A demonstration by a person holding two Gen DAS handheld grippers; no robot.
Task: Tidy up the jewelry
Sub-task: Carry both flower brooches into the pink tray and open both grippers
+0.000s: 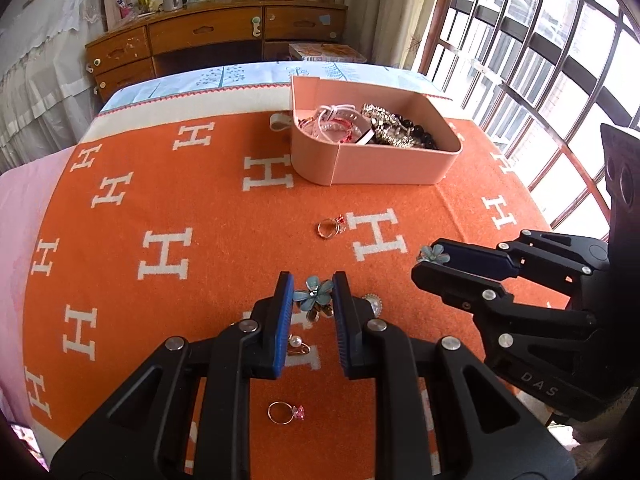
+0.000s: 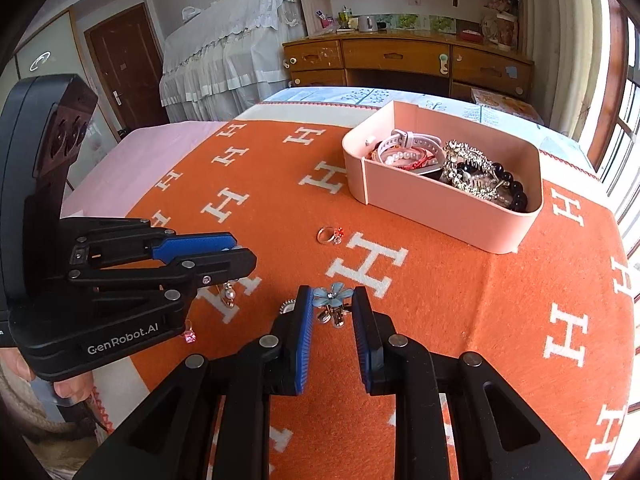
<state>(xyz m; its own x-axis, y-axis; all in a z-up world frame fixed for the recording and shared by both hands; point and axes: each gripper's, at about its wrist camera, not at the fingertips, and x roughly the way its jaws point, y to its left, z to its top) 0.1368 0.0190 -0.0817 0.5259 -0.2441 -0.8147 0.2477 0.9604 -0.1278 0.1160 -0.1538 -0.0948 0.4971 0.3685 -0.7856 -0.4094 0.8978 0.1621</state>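
A pink box (image 1: 400, 164) (image 2: 460, 204) holds bracelets and a watch at the far side of the orange cloth. My left gripper (image 1: 312, 290) is open around a blue flower earring (image 1: 314, 292). My right gripper (image 2: 332, 304) is open around a second blue flower earring (image 2: 332, 295), which also shows at its tip in the left wrist view (image 1: 434, 255). A ring with a red stone (image 1: 331, 227) (image 2: 331, 235) lies between the grippers and the box. A pearl ring (image 1: 297, 344), a pink-stone ring (image 1: 285, 413) and a round brooch (image 1: 374, 302) lie near my left gripper.
The table edge falls away at the left, with pink cloth (image 1: 24, 208) there. A barred window (image 1: 540, 60) is on the right. A wooden desk (image 2: 400, 60) stands behind the table.
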